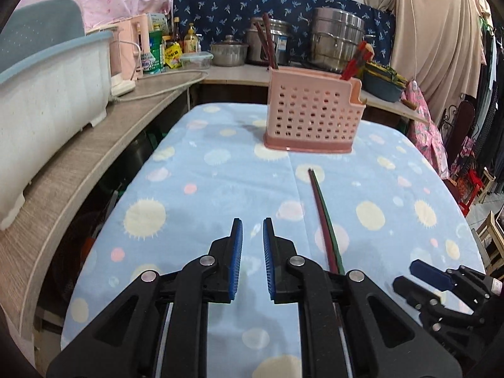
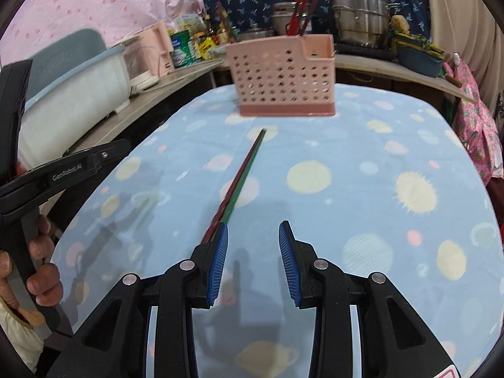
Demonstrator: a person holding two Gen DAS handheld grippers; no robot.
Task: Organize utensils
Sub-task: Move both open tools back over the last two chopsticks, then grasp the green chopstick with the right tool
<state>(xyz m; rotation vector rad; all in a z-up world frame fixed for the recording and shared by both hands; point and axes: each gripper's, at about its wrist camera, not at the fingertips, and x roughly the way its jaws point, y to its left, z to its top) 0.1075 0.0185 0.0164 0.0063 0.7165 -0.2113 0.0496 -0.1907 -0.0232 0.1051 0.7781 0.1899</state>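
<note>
A pair of chopsticks [image 1: 323,217] [image 2: 244,176], one red and one green, lies side by side on the blue planet-print cloth [image 1: 204,163]. Beyond their far tips stands a pink perforated holder [image 1: 312,116] [image 2: 283,75] with several red and dark chopsticks [image 1: 356,60] upright in it. My left gripper [image 1: 252,220] hovers low, left of the pair, shut to a narrow slit with nothing in it. My right gripper [image 2: 253,225] is open and holds nothing. Its left finger [image 2: 220,245] covers the pair's near end, and the pair lies outside the jaws.
A wooden shelf along the left carries a white and blue tub [image 1: 47,82], a pink appliance and bottles. Steel pots [image 1: 337,37] stand on the counter behind the holder. The table drops off at the right edge, with stools [image 1: 491,236] beyond. A hand [image 2: 41,252] grips the left tool's handle.
</note>
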